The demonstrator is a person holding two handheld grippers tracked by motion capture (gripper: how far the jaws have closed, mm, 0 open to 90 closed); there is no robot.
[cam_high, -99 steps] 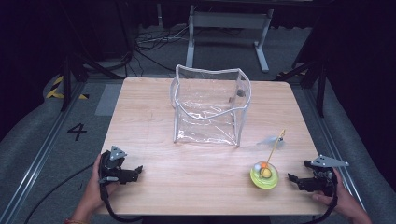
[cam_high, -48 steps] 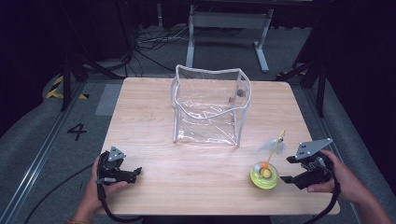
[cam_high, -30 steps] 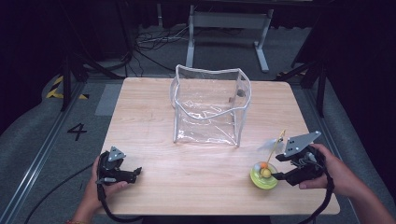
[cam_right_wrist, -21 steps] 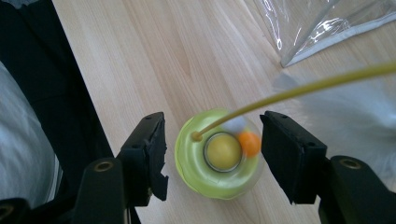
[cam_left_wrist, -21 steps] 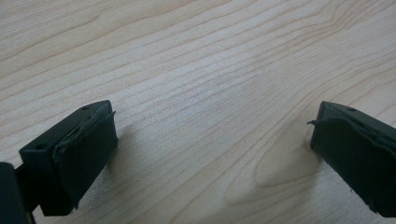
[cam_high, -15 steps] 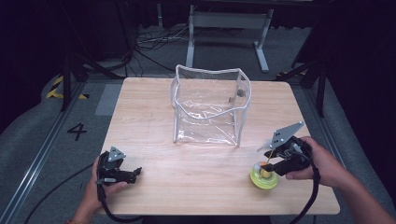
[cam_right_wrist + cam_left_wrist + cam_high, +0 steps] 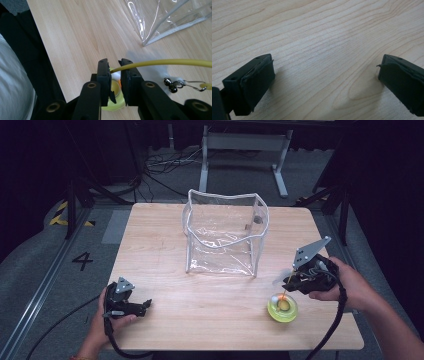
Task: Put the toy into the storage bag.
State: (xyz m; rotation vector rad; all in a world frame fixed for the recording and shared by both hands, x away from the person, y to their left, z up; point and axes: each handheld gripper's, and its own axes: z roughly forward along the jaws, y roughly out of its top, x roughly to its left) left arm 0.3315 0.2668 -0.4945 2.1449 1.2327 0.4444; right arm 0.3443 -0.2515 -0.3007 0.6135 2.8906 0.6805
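A yellow-green toy base (image 7: 283, 308) with a small ball in it stands near the table's front right. A thin yellow stalk (image 7: 170, 62) rises from it, with small metal bells (image 7: 170, 84) hanging off it. My right gripper (image 7: 291, 282) hovers just above the base (image 7: 117, 105). Its jaws have just been closing, and in the right gripper view the gripper (image 7: 115, 65) pinches the stalk between its tips. My left gripper (image 7: 145, 305) rests at the front left. Its pads (image 7: 258, 80) stand wide apart over bare wood.
A clear plastic bag (image 7: 225, 232) with a white rim stands open at the table's middle back, and its corner (image 7: 160, 20) lies just beyond the toy. Bare wooden tabletop (image 7: 165, 245) spreads between the two hands. Dark floor and cables surround the table.
My right gripper came in from the table's right edge toward the toy, rose a little, and its jaws closed around the yellow stalk. The left gripper stayed where it was.
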